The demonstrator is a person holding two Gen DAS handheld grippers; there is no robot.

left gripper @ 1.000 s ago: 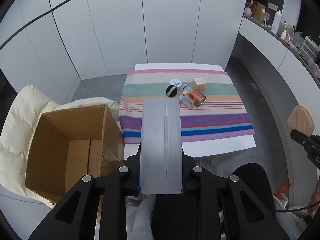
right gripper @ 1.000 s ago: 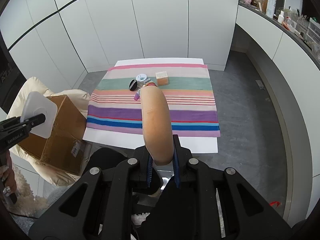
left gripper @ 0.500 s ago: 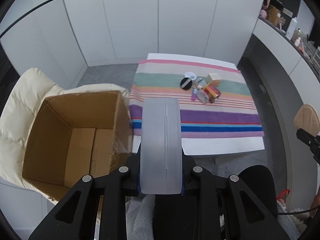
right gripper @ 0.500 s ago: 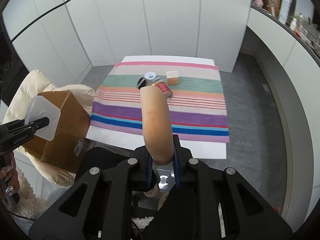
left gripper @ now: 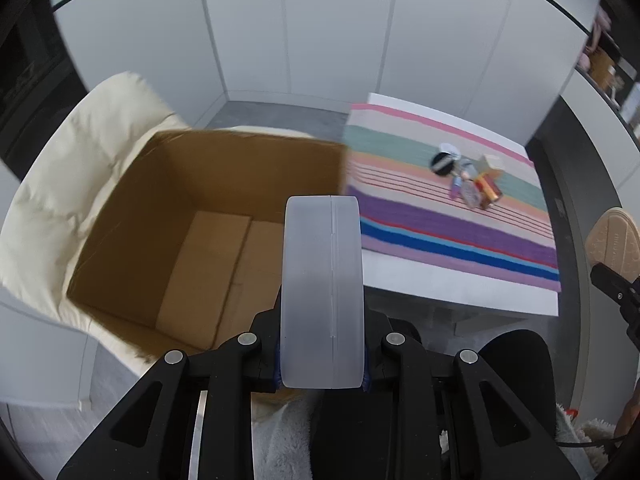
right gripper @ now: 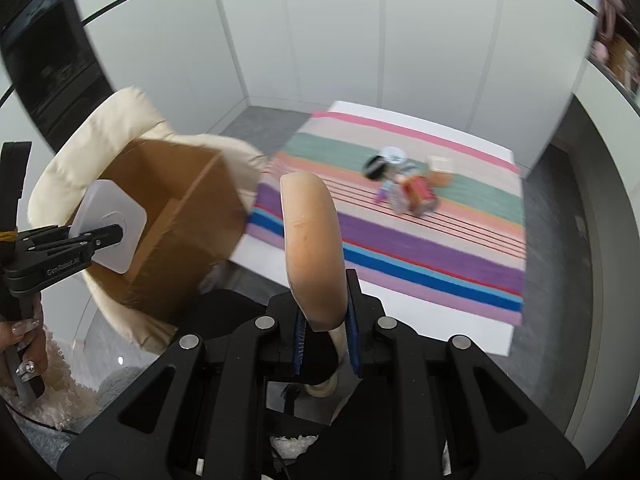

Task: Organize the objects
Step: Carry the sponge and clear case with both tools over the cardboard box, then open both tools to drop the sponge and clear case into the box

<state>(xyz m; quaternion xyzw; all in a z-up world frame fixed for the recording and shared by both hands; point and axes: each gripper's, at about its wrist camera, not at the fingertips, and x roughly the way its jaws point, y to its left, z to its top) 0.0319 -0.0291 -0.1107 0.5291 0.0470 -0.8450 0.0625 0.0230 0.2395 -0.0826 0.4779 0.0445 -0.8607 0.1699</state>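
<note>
Left wrist view:
- left gripper [left gripper: 322, 304]: clamping a frosted white case [left gripper: 322, 280], edge-on, long axis running along the fingers.
- cardboard box [left gripper: 208, 216]: sitting open-topped on a cream cushion [left gripper: 64, 184], just left of and below the case; nearer this hand than the other.
- pose: pointing steeply down, box floor showing past the case.
- leftover items [left gripper: 466, 180]: clustering far right on the striped cloth [left gripper: 460, 236].

Right wrist view:
- right gripper [right gripper: 324, 332]: closing tight on a tan oblong obj [right gripper: 312, 240], long axis along the fingers.
- box: lying left, well apart, w/ the left gripper between.
- pose: tilting down over the table's near edge.
</note>
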